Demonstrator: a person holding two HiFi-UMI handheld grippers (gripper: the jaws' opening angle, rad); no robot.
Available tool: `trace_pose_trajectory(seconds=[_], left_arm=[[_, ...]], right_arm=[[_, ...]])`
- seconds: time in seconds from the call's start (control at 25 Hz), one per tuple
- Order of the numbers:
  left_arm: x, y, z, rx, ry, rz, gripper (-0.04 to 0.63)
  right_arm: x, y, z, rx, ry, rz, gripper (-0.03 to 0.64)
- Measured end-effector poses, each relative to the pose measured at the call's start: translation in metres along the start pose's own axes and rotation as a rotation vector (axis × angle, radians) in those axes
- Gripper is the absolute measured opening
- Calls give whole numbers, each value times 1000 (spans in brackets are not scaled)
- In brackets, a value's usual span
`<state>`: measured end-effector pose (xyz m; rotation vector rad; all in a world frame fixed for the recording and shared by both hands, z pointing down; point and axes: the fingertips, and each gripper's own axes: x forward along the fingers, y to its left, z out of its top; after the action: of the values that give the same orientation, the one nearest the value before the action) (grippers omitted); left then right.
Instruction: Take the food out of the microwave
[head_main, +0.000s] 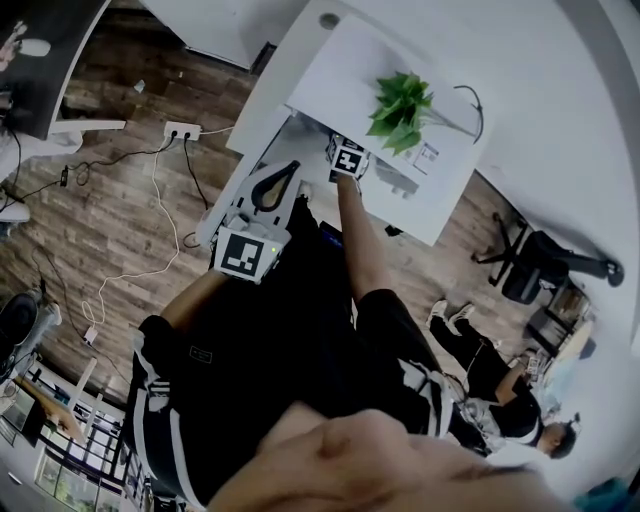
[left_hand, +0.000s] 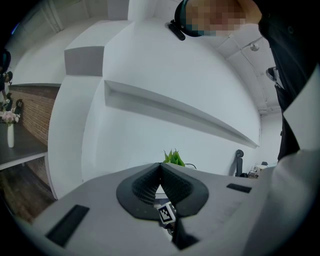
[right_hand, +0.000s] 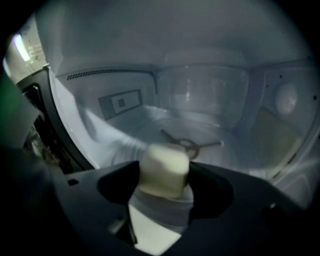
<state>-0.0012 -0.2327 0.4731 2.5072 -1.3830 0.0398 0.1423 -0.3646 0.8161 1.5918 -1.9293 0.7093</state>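
No legible text, sticker (right_hand: 120, 103) on microwave (right_hand: 200, 75) wall too blurred to read

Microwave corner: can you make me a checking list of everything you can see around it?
Surface: white top, mostly bare.
Job's things: microwave open; pale block of food inside, over the glass plate.
Clutter: green plant on the white top.
Grippers: right gripper reaches inside the microwave, jaws closed on the food; left gripper is outside, jaws together, holding nothing.
Cables: white cable and power strip on the floor; black cable beside the plant.
Surroundings: wooden floor, black office chair, a seated person.
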Motion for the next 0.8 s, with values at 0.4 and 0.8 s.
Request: trace_pose_trajectory(seconds=[0.4, 0.8], left_arm=[[-5, 1, 0, -2, -6, 8, 32], [-12, -2, 0, -6, -16, 7, 32]], right_arm=[[-5, -1, -4, -13, 13, 12, 305], [-11, -4, -9, -4, 11, 24, 305]])
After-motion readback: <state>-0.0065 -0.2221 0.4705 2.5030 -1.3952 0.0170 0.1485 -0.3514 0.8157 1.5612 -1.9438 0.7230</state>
